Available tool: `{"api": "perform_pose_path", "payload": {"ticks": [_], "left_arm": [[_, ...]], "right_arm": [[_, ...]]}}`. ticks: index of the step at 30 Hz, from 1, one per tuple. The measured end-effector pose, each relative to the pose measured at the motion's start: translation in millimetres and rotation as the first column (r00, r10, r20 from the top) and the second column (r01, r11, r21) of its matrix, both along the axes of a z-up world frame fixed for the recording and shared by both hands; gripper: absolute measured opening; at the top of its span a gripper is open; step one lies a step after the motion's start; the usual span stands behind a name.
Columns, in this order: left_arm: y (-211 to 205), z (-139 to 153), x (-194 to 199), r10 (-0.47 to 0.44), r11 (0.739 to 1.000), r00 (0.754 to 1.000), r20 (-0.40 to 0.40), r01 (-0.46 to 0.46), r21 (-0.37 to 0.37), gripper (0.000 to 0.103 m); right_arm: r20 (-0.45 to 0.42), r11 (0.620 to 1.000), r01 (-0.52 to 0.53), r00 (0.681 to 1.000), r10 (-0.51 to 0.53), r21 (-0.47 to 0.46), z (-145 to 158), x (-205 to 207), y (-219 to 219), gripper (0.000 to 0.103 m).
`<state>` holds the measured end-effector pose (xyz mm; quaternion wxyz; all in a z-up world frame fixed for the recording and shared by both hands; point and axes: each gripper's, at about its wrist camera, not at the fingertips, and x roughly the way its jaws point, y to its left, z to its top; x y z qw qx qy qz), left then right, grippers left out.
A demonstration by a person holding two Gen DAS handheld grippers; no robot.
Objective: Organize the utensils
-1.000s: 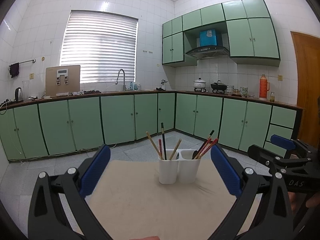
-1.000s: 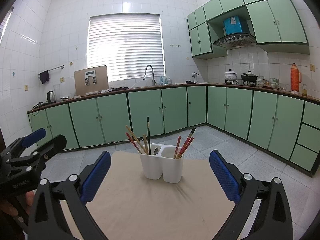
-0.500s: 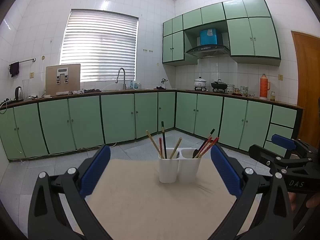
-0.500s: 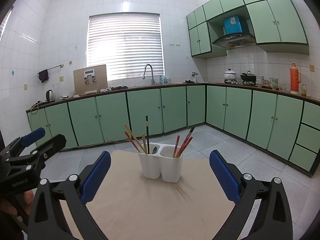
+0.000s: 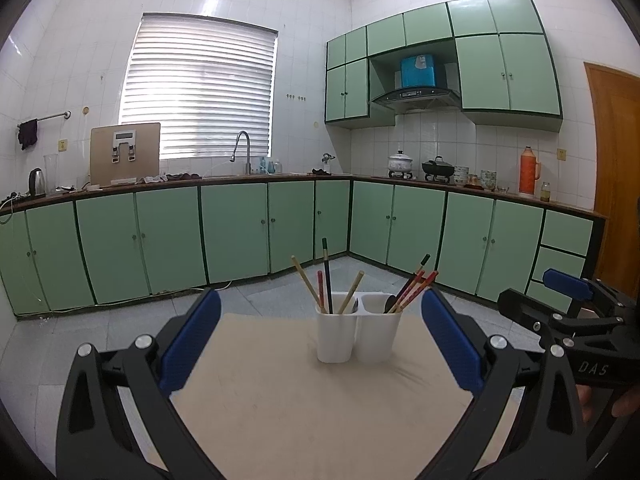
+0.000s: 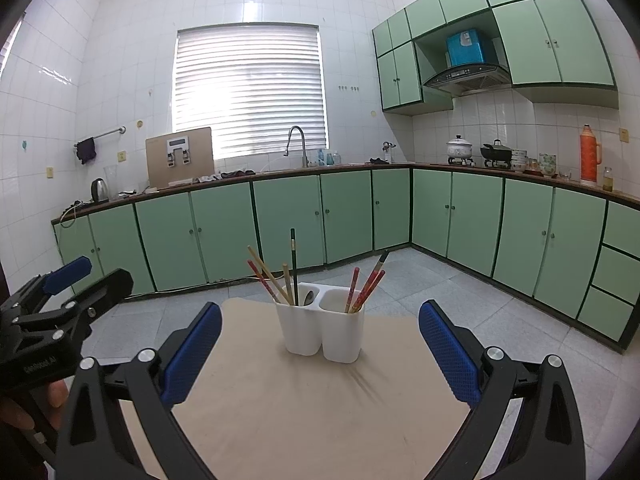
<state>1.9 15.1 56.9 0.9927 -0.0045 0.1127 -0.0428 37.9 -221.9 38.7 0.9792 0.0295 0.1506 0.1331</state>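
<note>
The white plastic 2-compartment utensil holder point(image 5: 357, 332) stands upright on the beige cloth-covered table point(image 5: 304, 412), toward its far edge. Its left cup has tan, red and black chopsticks point(image 5: 326, 286) plus what looks like a spoon; the right cup has reddish and dark chopsticks point(image 5: 412, 286) leaning right. So colours are mixed in the left cup, which fits either a sort that's pending or a finished one, can't tell which.

If a stick needs pulling, I'd pinch high on the shaft and lift straight up so the light holder doesn't tip.

Both tools hang level in front of the holder, well apart from it. The left gripper point(image 5: 320, 344) has its blue pads spread wide, nothing between them. Same for the right gripper point(image 6: 320, 348), wide and empty, to the holder's right.
</note>
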Motion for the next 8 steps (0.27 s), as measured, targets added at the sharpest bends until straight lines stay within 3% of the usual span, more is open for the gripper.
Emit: {"api": "perform_pose_path", "payload": {"ticks": [8], "left_arm": [[-0.8,-0.5,0.7,0.000,1.000,1.000,-0.004,0.000,0.002,0.097]], "right_arm": [[0.001,1.000,0.002,1.000,-0.002,-0.002,-0.2,0.5,-0.1,0.097]]}}
